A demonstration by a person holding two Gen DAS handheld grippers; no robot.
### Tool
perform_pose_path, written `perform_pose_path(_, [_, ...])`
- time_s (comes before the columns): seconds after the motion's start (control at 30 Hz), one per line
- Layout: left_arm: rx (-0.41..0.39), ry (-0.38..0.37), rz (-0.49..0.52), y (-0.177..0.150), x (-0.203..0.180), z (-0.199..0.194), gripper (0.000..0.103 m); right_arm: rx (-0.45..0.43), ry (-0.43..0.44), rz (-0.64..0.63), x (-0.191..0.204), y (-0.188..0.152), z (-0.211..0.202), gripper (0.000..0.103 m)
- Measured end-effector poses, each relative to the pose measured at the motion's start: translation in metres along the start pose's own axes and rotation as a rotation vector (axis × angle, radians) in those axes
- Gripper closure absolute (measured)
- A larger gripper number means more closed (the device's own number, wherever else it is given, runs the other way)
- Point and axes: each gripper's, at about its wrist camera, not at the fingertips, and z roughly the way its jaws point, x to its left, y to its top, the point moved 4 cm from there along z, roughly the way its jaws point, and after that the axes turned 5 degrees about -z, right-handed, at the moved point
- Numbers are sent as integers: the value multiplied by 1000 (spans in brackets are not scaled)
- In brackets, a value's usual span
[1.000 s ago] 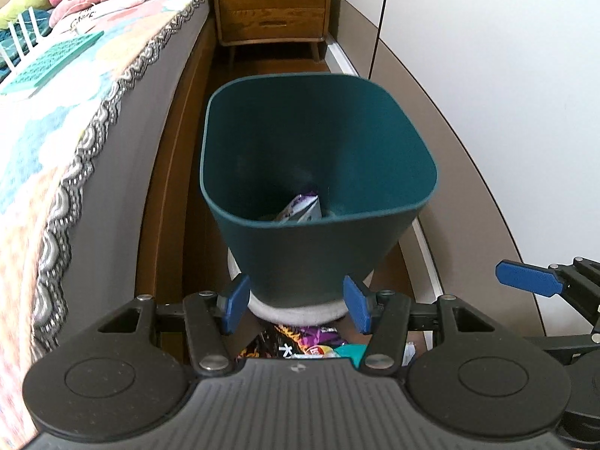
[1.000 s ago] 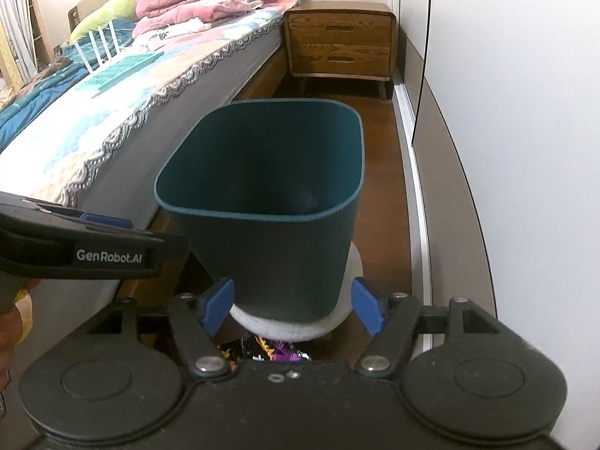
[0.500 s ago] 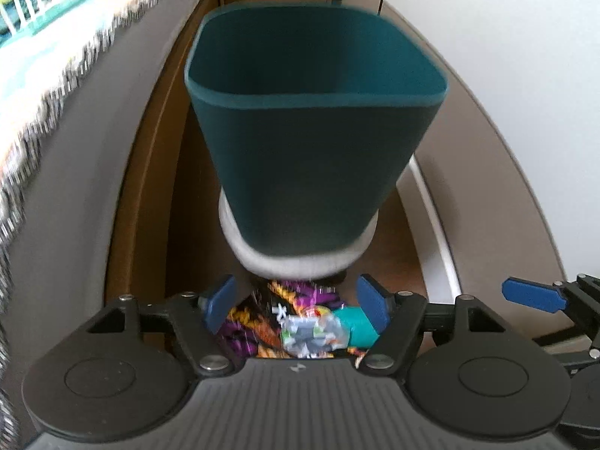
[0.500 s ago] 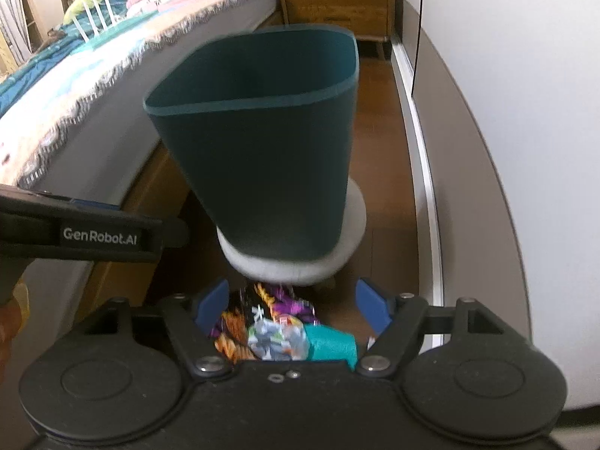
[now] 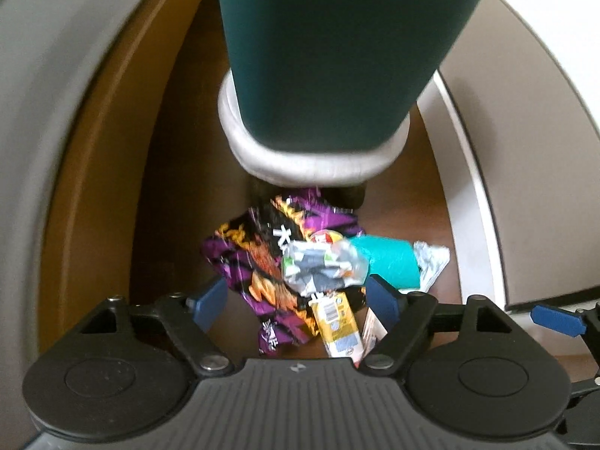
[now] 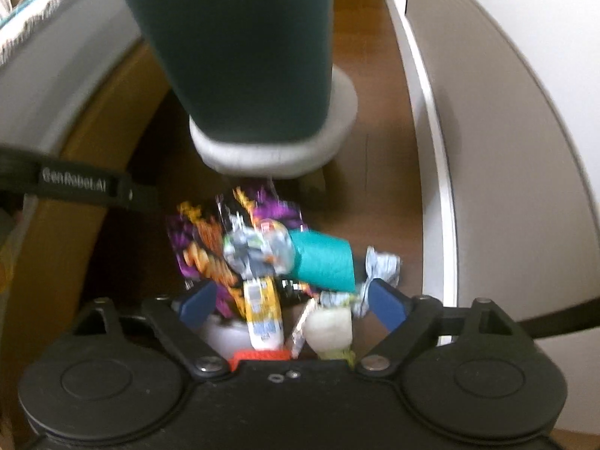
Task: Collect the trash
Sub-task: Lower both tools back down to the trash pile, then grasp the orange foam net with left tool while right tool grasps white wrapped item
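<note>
A pile of snack wrappers (image 5: 285,262) lies on the wooden floor (image 6: 378,172), low centre of frame, below the green bin (image 5: 337,48). The left gripper (image 5: 296,296) and right gripper (image 6: 288,305) have just been opening; jaws wide, gripping nothing.

We lower both grippers from the green bin's (image 5: 337,48) rim toward the floor litter (image 5: 300,262), left gripper (image 5: 298,298) and right gripper (image 6: 290,305) jaws opening wider.
</note>
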Motion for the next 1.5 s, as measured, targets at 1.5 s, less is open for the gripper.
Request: perform_pose_path(1.5, [411, -95, -4, -182, -60, 227, 32, 263, 16, -48, -32, -94, 238, 21])
